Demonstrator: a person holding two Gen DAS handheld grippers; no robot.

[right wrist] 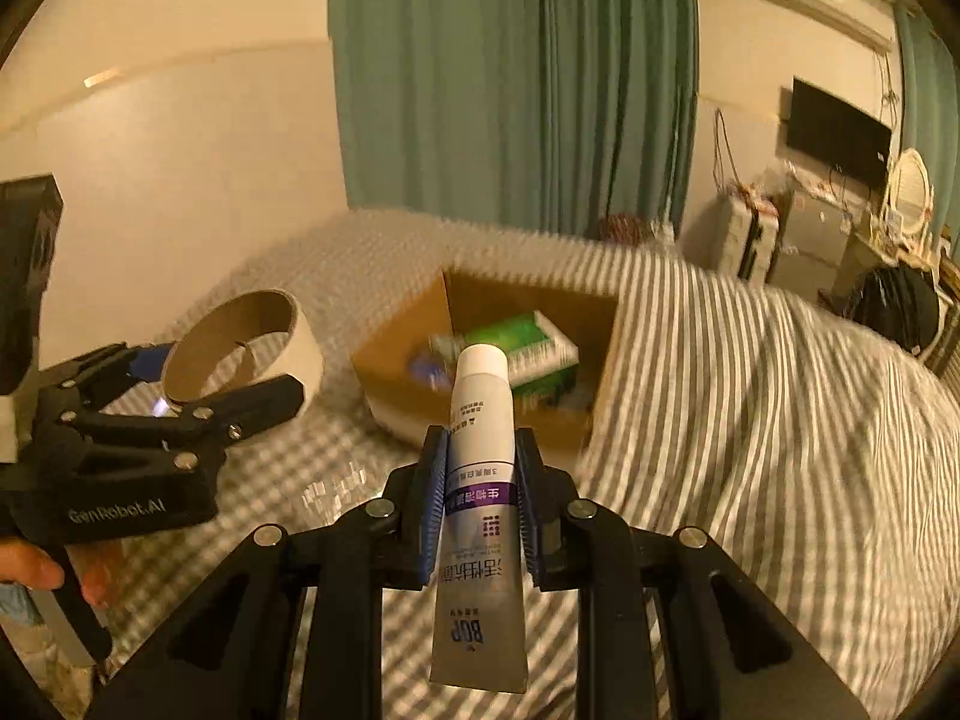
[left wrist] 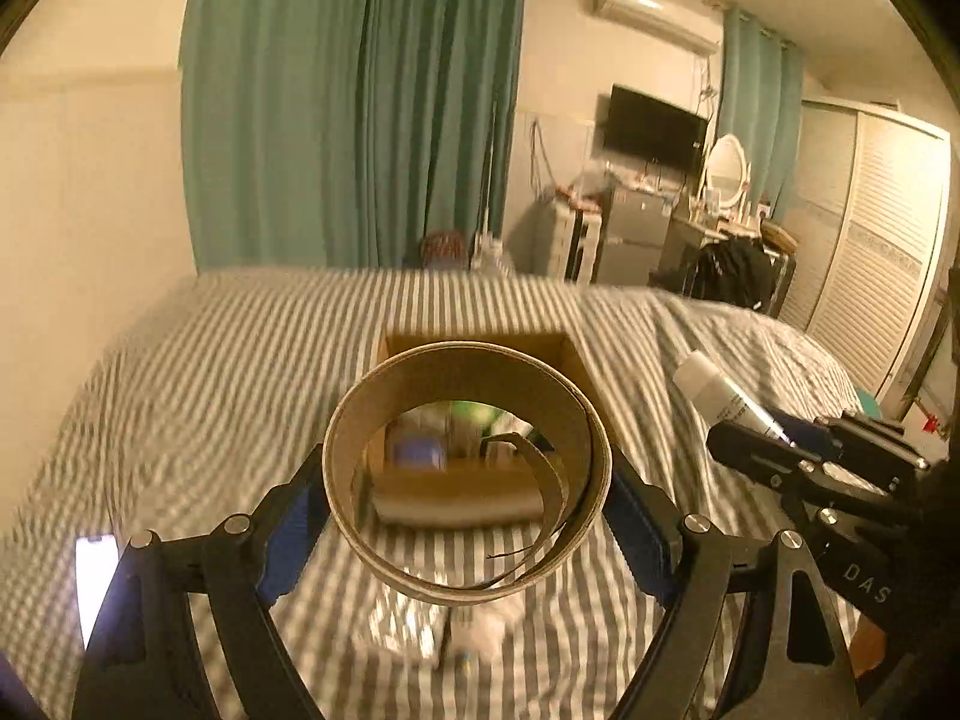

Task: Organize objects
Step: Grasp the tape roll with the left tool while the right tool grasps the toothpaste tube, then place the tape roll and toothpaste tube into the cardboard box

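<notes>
A striped bed (right wrist: 750, 420) fills both views, blurred. On it sits an open cardboard box (right wrist: 420, 360); its contents are smeared, only a green packet (right wrist: 528, 342) readable. The left gripper (left wrist: 468, 498) is spread wide around a cardboard tape ring (left wrist: 468, 360), held above the bed beside the box. The right gripper (right wrist: 477, 468) pinches a white tube (right wrist: 480, 420), cap pointing toward the box.

Home bedroom: grey-white striped bed (left wrist: 240, 372), teal floor-length curtains (left wrist: 354, 102), wall-mounted black TV (left wrist: 654, 127), white louvred wardrobe (left wrist: 870, 240), oval vanity mirror (left wrist: 725, 171), white wall AC unit (left wrist: 654, 12).
</notes>
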